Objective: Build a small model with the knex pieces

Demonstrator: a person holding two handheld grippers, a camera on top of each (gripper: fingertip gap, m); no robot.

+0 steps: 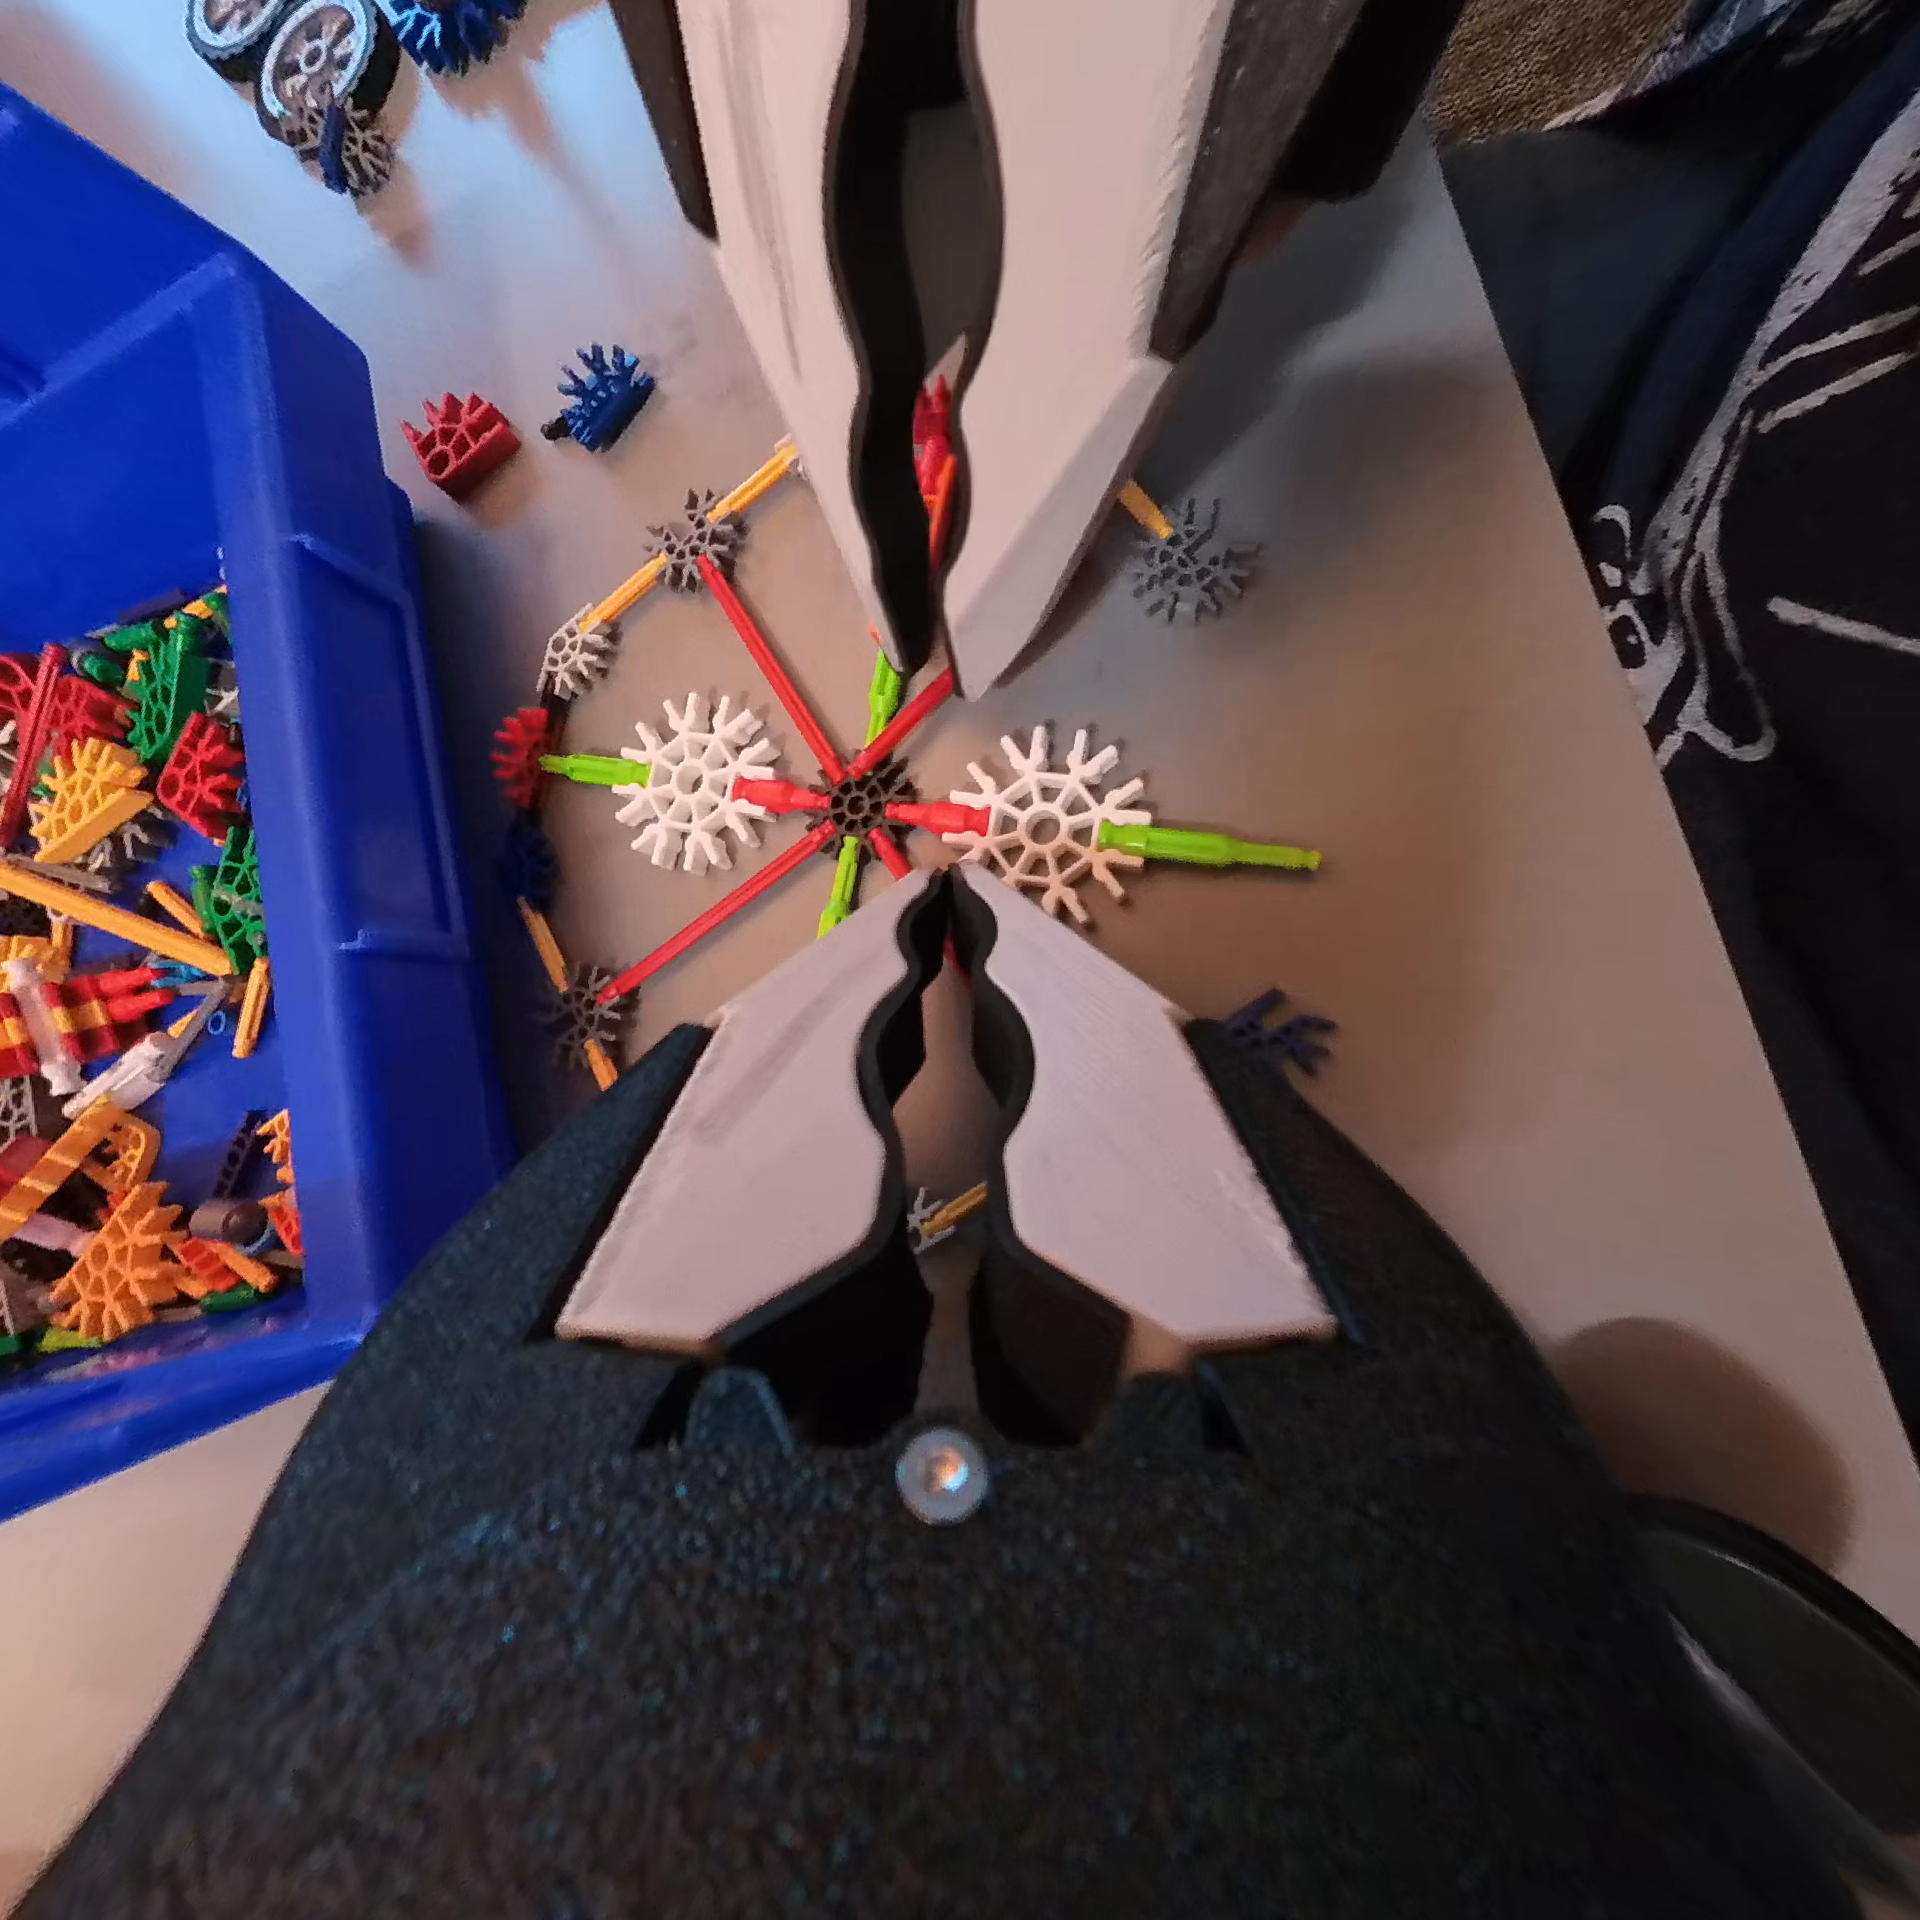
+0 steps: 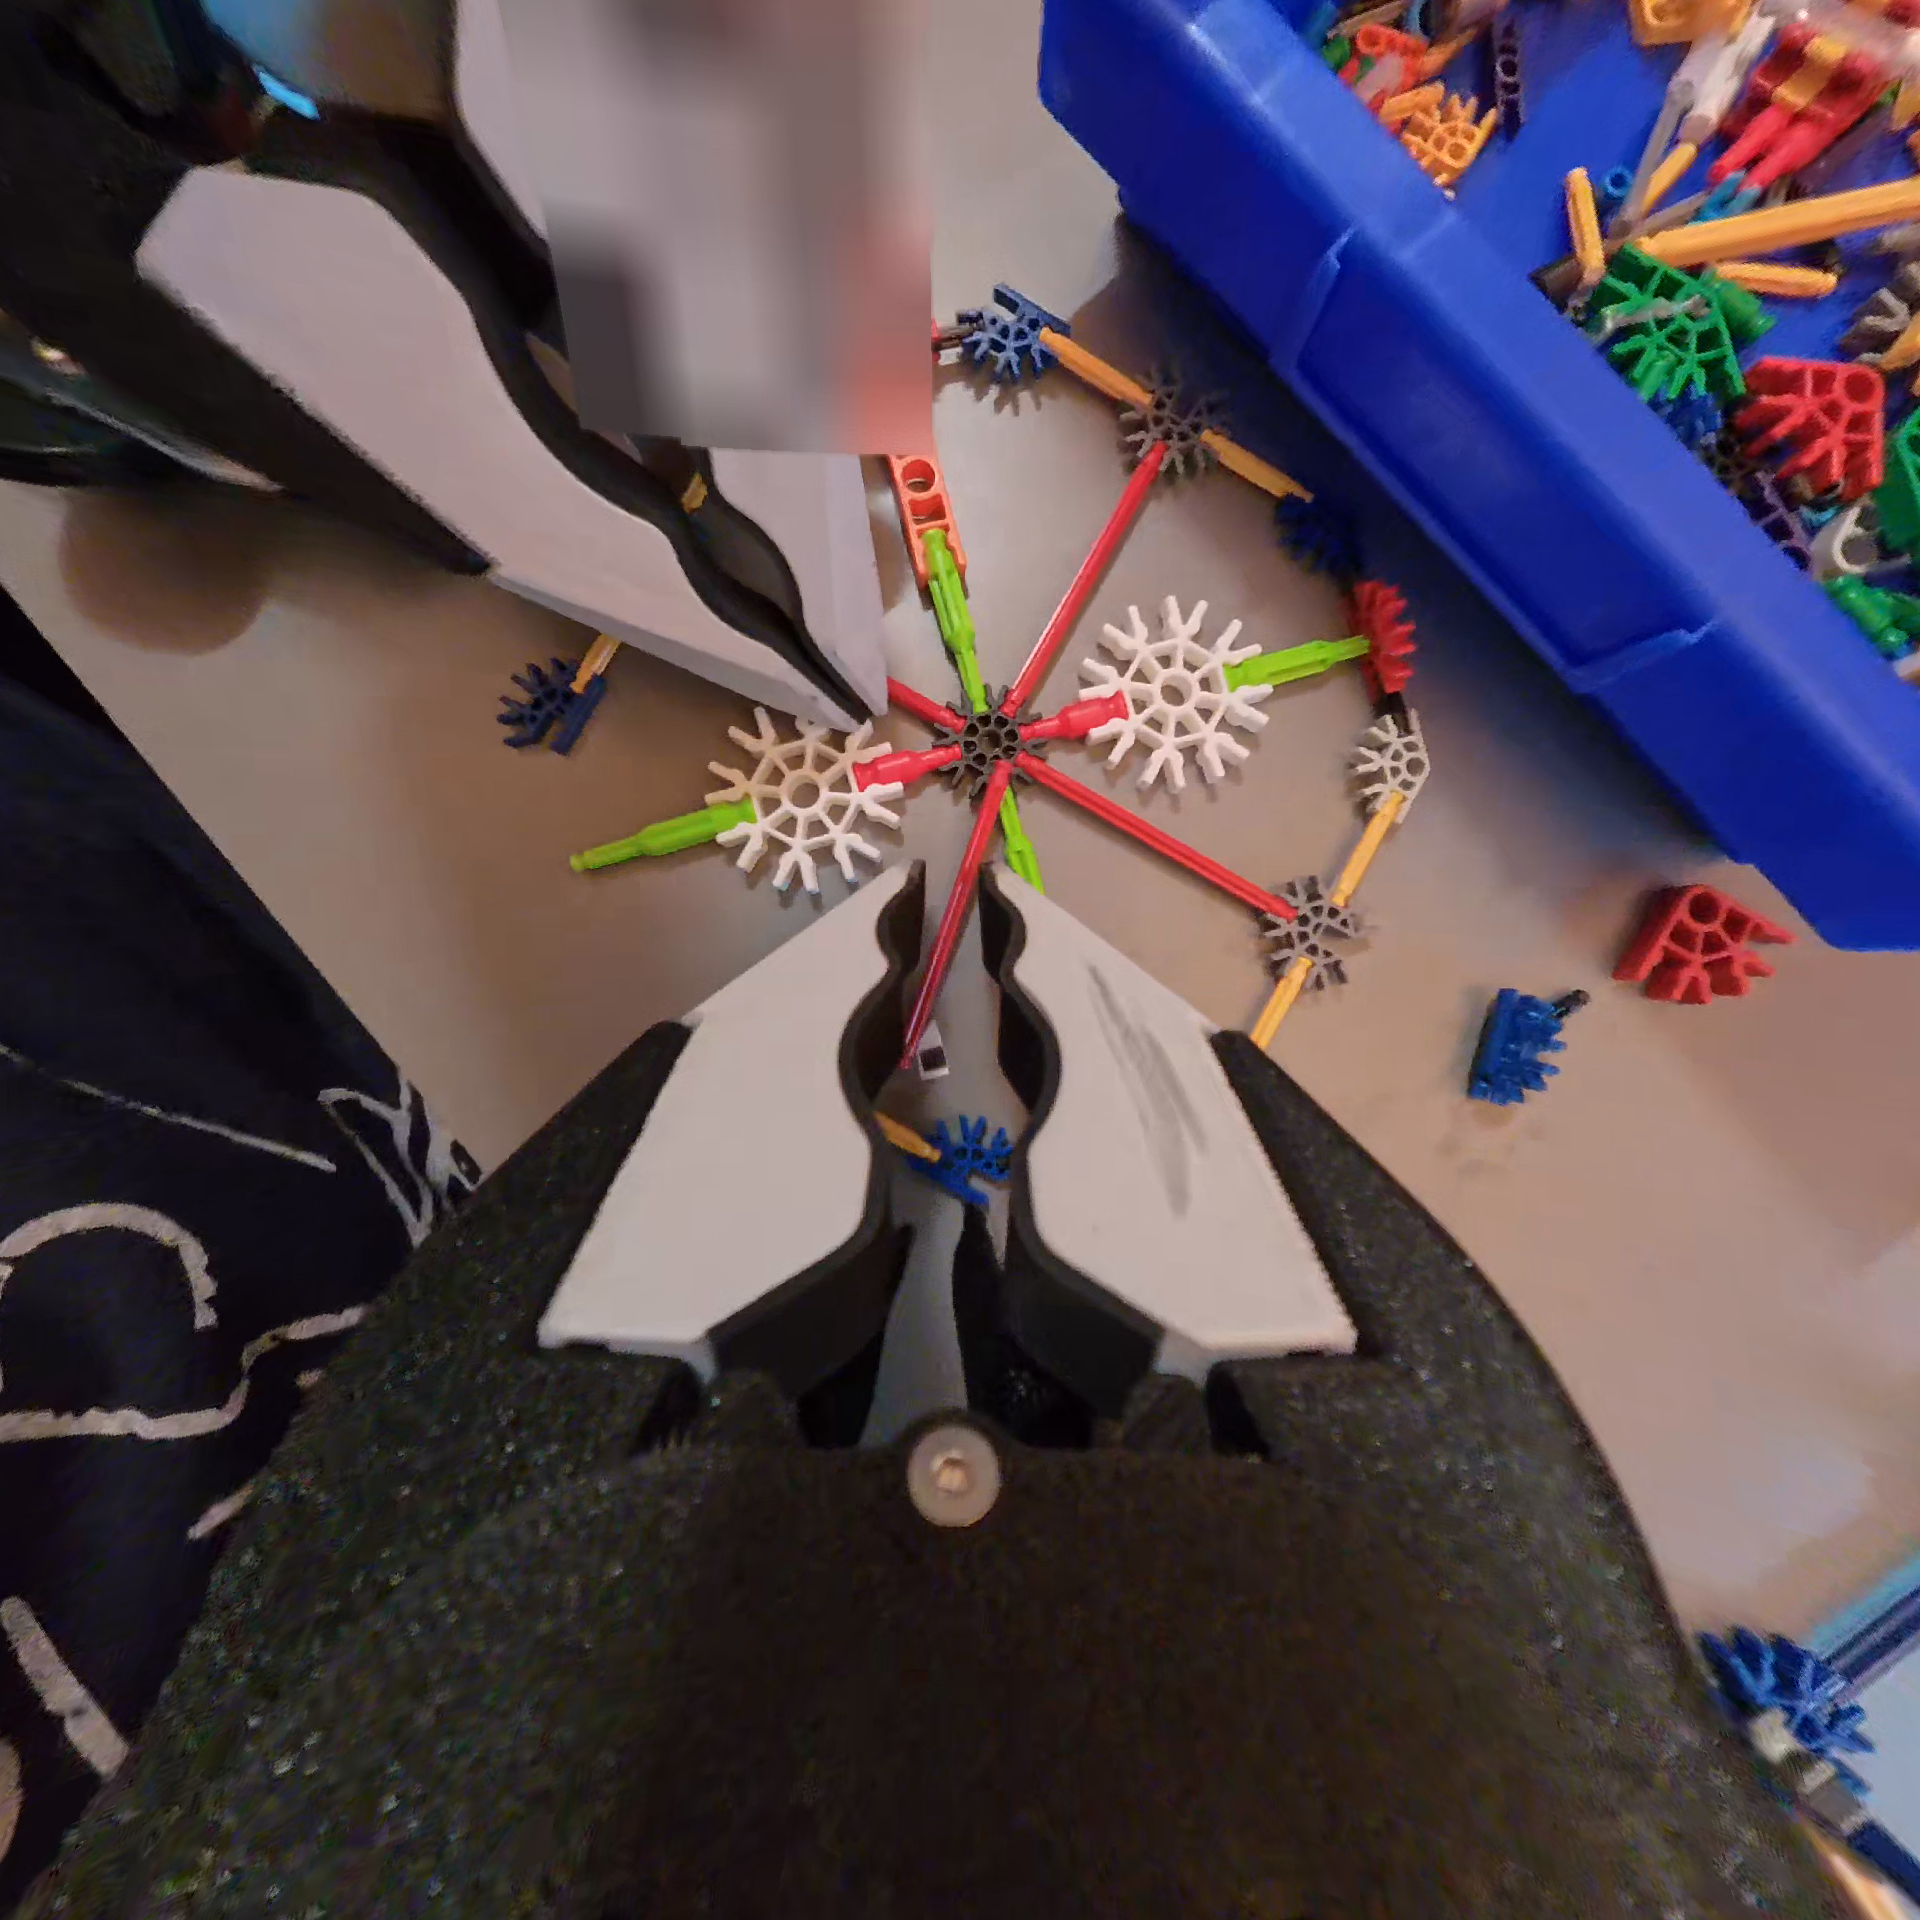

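While the left claw [image 1: 948,883] is pinching a short red rod [image 2: 920,704] at ten o'clock of the black hub [image 2: 982,732] in the right wrist view, the right claw [image 2: 951,883] is straddling a long red rod [image 2: 940,966] at six o'clock. Its jaws are standing narrowly apart, and I cannot tell whether they are actually gripping it. A spoked wheel is lying flat on the worktop [image 1: 1351,1143], partly assembled. Red and green rods are radiating from the hub, and two white snowflake connectors [image 1: 694,781] [image 1: 1044,826] are sitting on opposite spokes. An arc of yellow rods and grey connectors [image 1: 694,540] is running only from six to eleven o'clock in the left wrist view. The long red rod's outer end is lying free, joined to nothing. A red connector [image 1: 460,442] and a blue connector [image 1: 606,395] are lying loose just beside the blue bin [image 1: 343,727], which is holding many more pieces.
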